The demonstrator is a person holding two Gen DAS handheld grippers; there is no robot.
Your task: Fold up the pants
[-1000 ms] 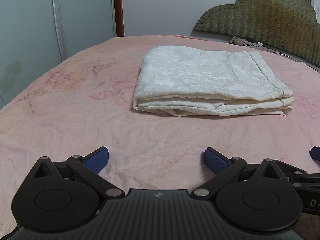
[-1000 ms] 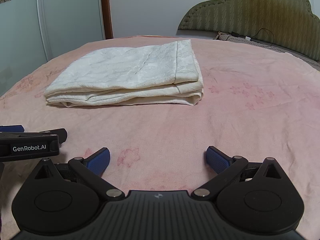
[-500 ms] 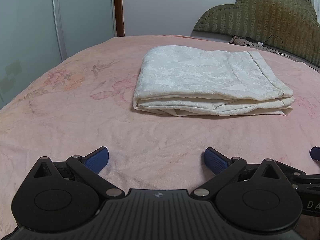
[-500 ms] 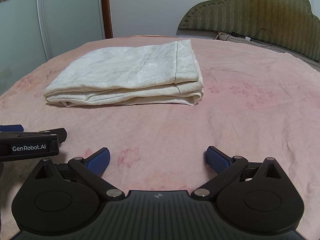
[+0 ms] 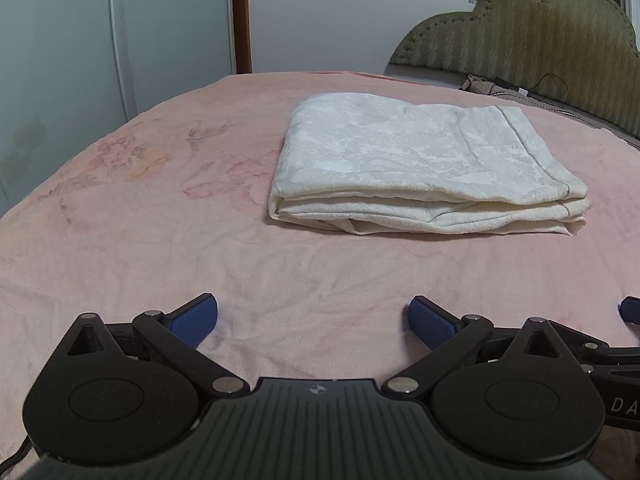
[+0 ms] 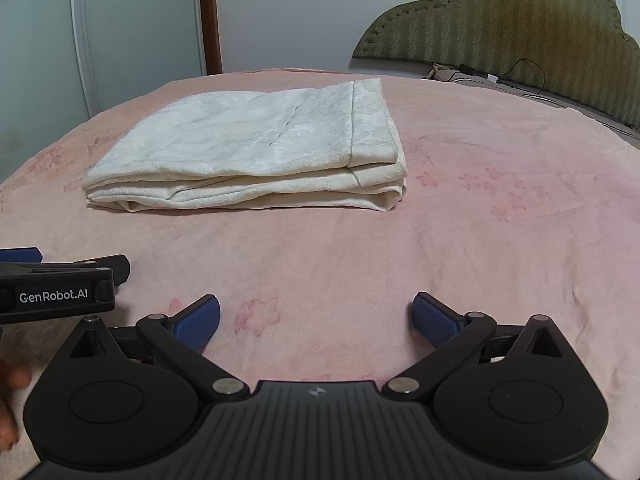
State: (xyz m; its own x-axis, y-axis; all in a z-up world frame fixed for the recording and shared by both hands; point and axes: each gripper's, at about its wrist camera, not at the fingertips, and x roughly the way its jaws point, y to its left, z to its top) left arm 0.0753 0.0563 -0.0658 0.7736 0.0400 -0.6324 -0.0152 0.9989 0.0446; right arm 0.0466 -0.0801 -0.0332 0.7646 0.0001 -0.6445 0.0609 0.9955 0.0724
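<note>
While the folded white pants (image 5: 424,168) sat ahead on the pink bedspread (image 5: 160,240), left gripper (image 5: 314,320) and right gripper (image 6: 316,318) were both spread wide, holding nothing.

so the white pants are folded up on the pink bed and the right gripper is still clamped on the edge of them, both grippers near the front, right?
Not quite. The right gripper is open and holds nothing; the right wrist view shows bare pink bed between its fingers, well short of the white pants. The rest stands: pants folded, left gripper also open near the front.

Nothing visibly changed: the right tool (image 6: 316,322) merely drifted very slightly toward the folded pants (image 6: 256,152).
</note>
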